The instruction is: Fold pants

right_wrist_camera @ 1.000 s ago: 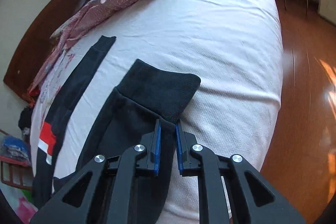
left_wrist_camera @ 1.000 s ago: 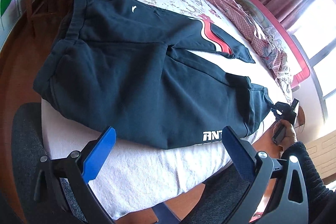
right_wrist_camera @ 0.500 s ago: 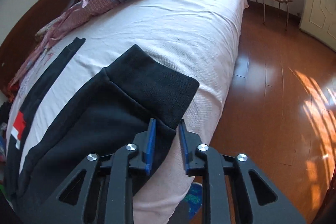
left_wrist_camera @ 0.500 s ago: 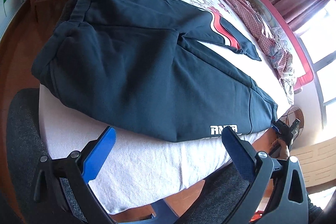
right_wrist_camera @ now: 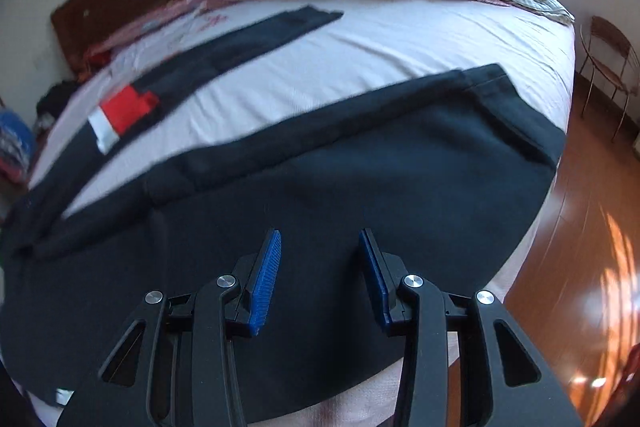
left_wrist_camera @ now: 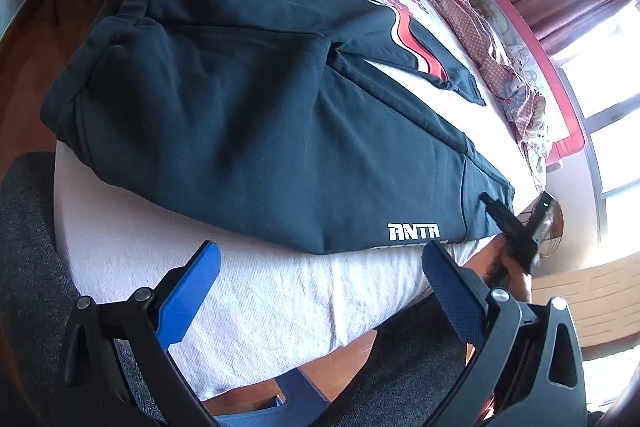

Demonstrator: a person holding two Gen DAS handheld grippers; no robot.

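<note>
Pants (right_wrist_camera: 320,187) — blurred; waistband beyond frame

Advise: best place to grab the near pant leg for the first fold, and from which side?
Grip the near leg's cuff at its bed-edge corner, coming in from the floor side. The pants lie flat, so only the edge overhanging the mattress lets a finger slide under. Right gripper, jaws just opened and empty, is nearest.

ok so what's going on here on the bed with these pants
A person with a gripper in each hand is folding dark pants laid flat on the bed. The right gripper has just been opening, with nothing between its pads, and hangs over the near leg close to the cuff. The left gripper is wide open above the bare sheet, touching nothing. No fold is made yet.
</note>
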